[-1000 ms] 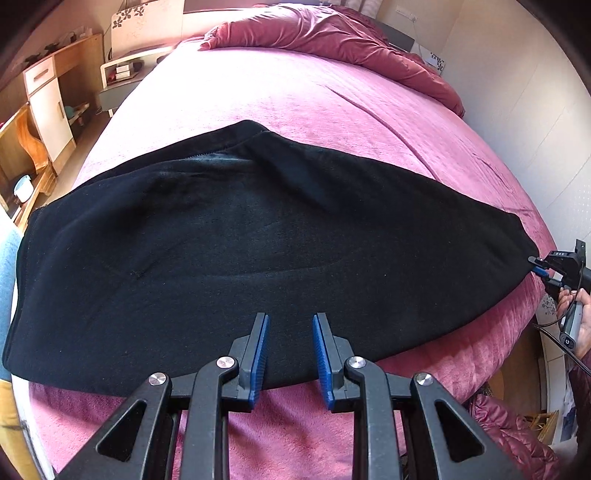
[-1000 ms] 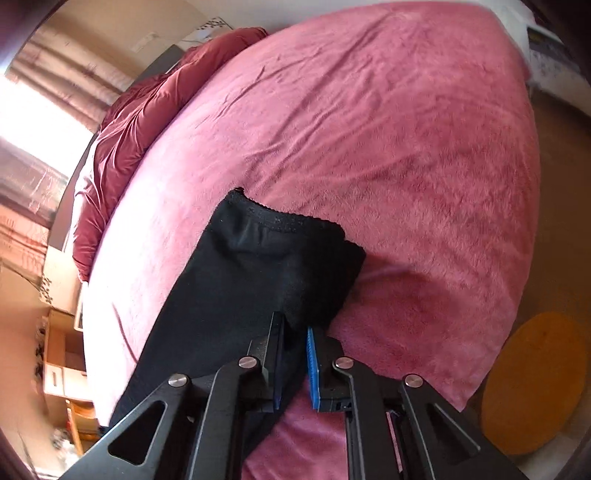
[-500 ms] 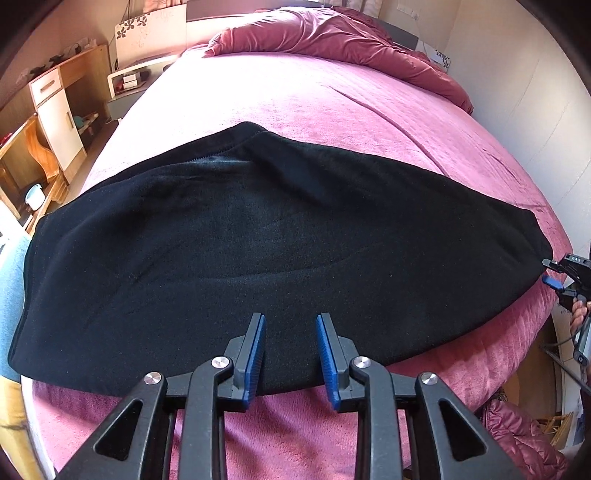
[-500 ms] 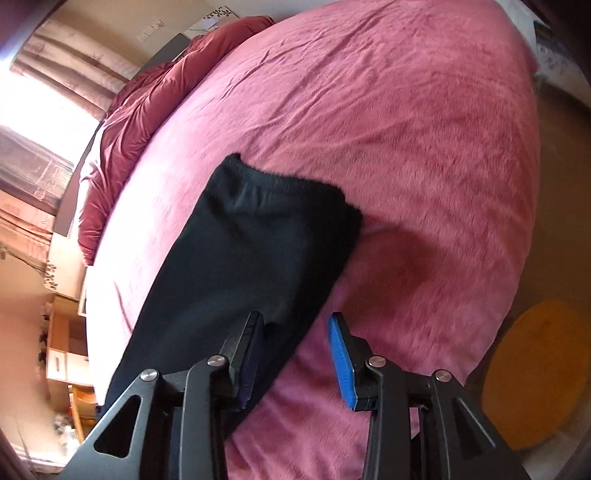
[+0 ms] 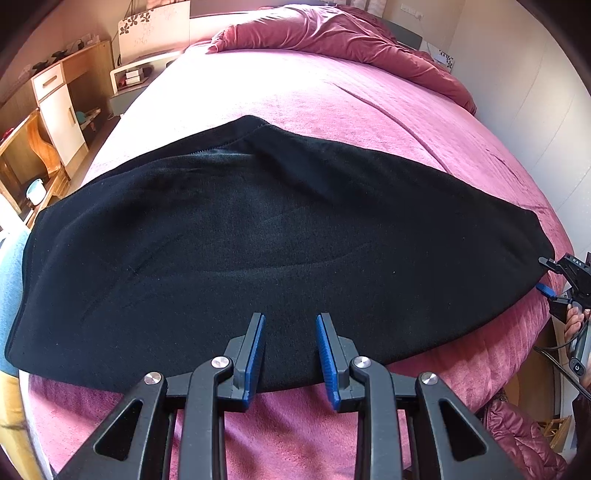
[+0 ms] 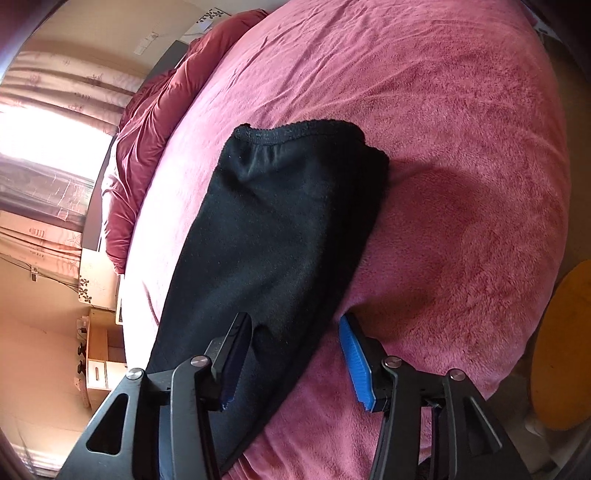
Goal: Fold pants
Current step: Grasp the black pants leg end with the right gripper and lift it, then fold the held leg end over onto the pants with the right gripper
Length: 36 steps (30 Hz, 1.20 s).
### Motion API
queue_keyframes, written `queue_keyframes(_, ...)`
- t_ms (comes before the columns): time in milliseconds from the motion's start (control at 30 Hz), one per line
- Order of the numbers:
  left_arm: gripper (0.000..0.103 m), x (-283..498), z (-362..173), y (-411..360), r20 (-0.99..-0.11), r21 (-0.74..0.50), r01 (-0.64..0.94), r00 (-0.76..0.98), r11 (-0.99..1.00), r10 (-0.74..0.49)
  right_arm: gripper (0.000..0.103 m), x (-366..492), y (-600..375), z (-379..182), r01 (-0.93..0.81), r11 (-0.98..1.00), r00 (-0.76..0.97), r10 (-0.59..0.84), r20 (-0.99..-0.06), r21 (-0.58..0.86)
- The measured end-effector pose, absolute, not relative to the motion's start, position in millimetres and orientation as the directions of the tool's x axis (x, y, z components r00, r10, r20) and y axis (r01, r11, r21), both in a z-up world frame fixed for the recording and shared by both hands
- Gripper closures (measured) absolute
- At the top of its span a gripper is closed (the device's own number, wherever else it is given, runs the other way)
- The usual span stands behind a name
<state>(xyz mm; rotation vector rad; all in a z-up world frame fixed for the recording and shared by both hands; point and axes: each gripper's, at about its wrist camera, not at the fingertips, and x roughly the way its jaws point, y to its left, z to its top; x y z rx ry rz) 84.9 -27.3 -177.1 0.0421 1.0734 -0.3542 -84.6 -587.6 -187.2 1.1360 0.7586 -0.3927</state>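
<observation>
1. At the bottom of the left wrist view, your left tool [image 5: 290, 345] hangs with its blue pads a narrow gap apart and nothing between them; its tips sit over the near edge of the black pants [image 5: 273, 251].
2. At the bottom of the right wrist view, your right tool [image 6: 295, 345] has just been opening. Its jaws stand spread, the left finger over the dark cloth and the right blue pad [image 6: 356, 360] over bare bedcover; the pants edge lies between them, but the pads do not press on it.
3. The pants [image 6: 284, 229] lie flat on the pink bed [image 5: 332, 110], spread across the middle of the left wrist view from the left edge to the right edge. In the right wrist view one end runs from lower left up to the frame's centre, finishing in a gathered hem.
4. At the right edge of the left wrist view, the right tool [image 5: 546, 275] shows just beside that end of the pants, with fingers of your hand [image 5: 574, 321] behind it.
5. Farther off, a dark red duvet [image 5: 351, 33] is bunched at the top of the frame.
6. A wooden desk [image 5: 55, 110] stands at the upper left, beside the bed.
</observation>
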Motion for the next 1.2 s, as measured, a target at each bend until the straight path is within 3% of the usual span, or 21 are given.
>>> queue_keyframes(500,0.074,97.8,-187.9,-25.4,-0.878,-0.15,0.292,0.399,0.945,-0.263,0.049,-49.5,-617.1,-184.9,0.662,0.365,0.687,0.052,-0.725,0.654)
queue_keyframes(667,0.074,103.2,-192.3,-22.9,-0.881,-0.172,0.279,0.386,0.945,-0.275,0.04,-44.5,-622.3,-186.4,0.659,0.339,0.699,0.052,-0.713,0.671)
queue_keyframes(1133,0.074,109.9,-196.6,-13.9,-0.883,-0.191,0.256,0.376,0.948,-0.28,0.04,-57.2,-620.0,-187.9,0.645,0.323,0.715,0.067,-0.696,0.693)
queue_keyframes(1200,0.074,110.3,-193.6,-13.0,-0.884,-0.178,0.249,0.385,0.952,-0.266,0.048,-48.3,-623.3,-188.4,0.66,0.319,0.705,0.05,-0.708,0.68)
